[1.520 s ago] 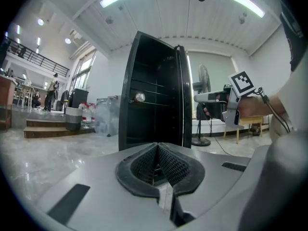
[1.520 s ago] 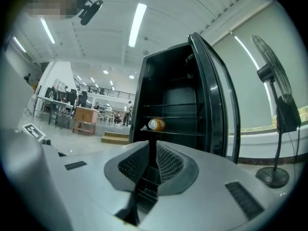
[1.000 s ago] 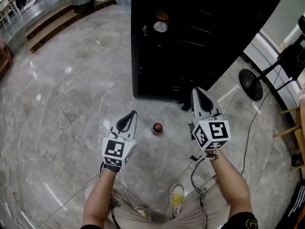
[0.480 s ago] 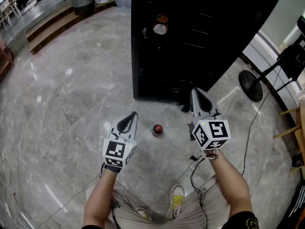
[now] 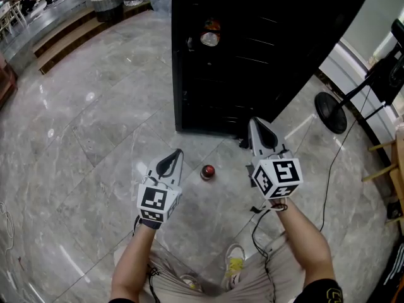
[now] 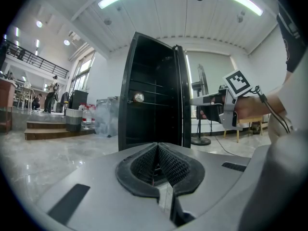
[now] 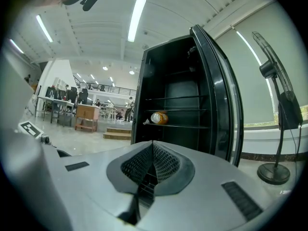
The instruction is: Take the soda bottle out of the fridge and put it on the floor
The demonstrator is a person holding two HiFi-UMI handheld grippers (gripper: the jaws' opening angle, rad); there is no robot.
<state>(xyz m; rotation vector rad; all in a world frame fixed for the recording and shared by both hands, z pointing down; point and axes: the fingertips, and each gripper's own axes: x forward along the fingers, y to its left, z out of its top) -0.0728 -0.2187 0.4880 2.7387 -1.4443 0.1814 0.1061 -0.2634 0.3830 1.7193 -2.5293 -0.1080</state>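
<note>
Jaws on the white-and-grey left gripper (image 5: 175, 152) are pressed together, and its black ribbed pads (image 6: 144, 165) meet with nothing between them. The white-and-grey right gripper (image 5: 255, 122) is in the same state, its jaws closed tight on nothing.

Both grippers are held roughly level above the grey marble-tile floor (image 5: 82, 144). Their tips aim at the tall black fridge (image 5: 252, 49), whose door (image 7: 219, 95) stands open just to the right of the right jaws in the right gripper view.

The small dark soda bottle with a red cap (image 5: 207, 170) stands upright on the floor, seen from above in the head view. It sits between the two grippers, just right of the left jaws and left of the right gripper's body. It touches neither gripper and is a little short of the fridge's base.

Beyond the right jaws, an orange rounded item with a pale end (image 7: 159, 118) lies on its side on a wire shelf (image 7: 183, 125) inside the fridge. Well off to the right of the right jaws stands a black pedestal fan (image 5: 338, 109).
</note>
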